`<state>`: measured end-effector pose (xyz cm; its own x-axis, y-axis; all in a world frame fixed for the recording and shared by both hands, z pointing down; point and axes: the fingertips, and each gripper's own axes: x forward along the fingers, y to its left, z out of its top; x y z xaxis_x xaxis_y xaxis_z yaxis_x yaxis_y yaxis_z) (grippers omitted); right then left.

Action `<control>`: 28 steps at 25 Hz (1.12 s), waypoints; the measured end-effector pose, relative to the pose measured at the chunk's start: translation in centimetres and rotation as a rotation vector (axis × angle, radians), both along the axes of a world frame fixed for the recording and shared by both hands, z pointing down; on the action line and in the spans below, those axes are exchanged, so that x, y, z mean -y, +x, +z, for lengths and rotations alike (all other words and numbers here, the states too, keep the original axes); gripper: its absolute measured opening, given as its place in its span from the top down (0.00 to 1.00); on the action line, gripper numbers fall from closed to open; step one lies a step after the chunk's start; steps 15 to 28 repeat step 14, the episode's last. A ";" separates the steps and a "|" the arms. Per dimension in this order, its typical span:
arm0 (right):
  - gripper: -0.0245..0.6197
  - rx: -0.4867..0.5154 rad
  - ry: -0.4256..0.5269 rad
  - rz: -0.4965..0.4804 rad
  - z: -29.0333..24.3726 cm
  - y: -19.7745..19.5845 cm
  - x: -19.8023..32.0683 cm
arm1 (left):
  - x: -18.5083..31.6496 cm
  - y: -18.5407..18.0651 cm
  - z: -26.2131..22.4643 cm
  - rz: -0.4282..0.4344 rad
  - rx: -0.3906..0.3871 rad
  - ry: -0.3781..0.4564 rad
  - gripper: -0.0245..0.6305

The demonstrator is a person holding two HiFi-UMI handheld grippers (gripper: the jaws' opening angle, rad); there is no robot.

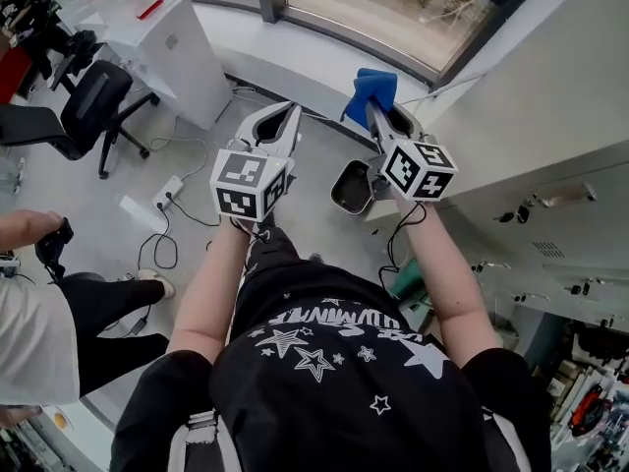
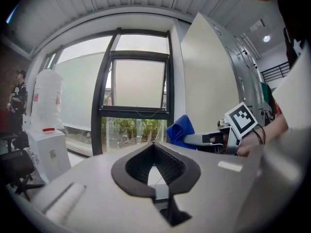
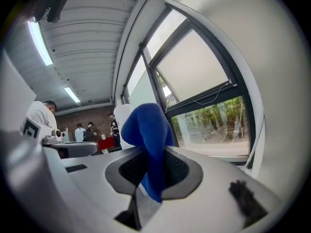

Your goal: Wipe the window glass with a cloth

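The blue cloth [image 1: 372,89] is bunched up and pinched in my right gripper [image 1: 377,116], which is shut on it. In the right gripper view the cloth [image 3: 148,135] stands up between the jaws of this gripper [image 3: 150,154] and hangs down behind them. My left gripper [image 1: 282,121] is beside it to the left, shut with nothing in it; its tips [image 2: 154,147] meet. From there I see the right gripper [image 2: 209,139] holding the cloth [image 2: 179,130]. The window glass [image 1: 388,3] is ahead, apart from both grippers, in a dark frame [image 2: 138,93].
A white sill [image 1: 285,57] runs below the window. A tall white panel [image 1: 550,106] stands to the right. On the floor are a small bin [image 1: 351,187], a power strip with cables [image 1: 167,193], an office chair [image 1: 93,101] and a white cabinet [image 1: 172,52]. Another person [image 1: 39,303] stands at left.
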<state>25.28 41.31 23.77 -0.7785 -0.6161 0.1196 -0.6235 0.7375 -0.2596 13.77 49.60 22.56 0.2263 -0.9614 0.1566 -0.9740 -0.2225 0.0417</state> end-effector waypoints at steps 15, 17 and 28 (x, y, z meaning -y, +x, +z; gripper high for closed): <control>0.85 -0.026 0.021 -0.020 0.1 2.3 -3.7 | -3.8 2.6 0.2 0.020 0.000 0.005 0.95; 0.85 -0.026 0.021 -0.020 0.1 2.3 -3.7 | -3.8 2.6 0.2 0.020 0.000 0.005 0.95; 0.85 -0.026 0.021 -0.020 0.1 2.3 -3.7 | -3.8 2.6 0.2 0.020 0.000 0.005 0.95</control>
